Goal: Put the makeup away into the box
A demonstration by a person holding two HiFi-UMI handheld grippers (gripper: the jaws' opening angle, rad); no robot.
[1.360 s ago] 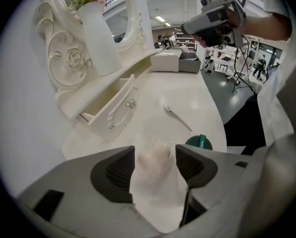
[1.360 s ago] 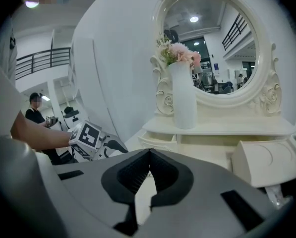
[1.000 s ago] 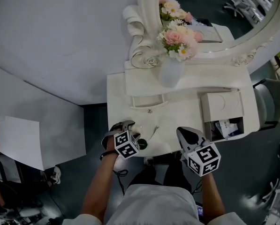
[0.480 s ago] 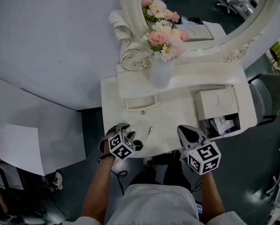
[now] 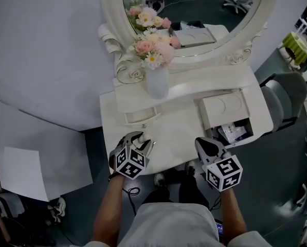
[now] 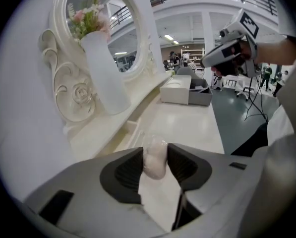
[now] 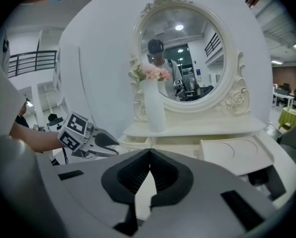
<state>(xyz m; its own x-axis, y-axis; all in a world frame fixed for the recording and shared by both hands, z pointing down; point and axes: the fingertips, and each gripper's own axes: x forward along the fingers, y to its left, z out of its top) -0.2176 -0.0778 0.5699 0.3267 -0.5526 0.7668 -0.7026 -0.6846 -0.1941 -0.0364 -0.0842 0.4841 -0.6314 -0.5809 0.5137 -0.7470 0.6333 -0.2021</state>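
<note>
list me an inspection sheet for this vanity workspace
surface: white vanity top, with a raised shelf at the back
job's things: pale pink makeup item between the left jaws; box at the table's right end, lid open, packets inside
clutter: vase of flowers on the shelf
grippers: left gripper jaws have just been closing, pads now on the makeup item; right gripper jaws together, empty
cables: dark cord under the left wrist
surroundings: oval mirror, chair to the right, paper sheet to the left
</note>
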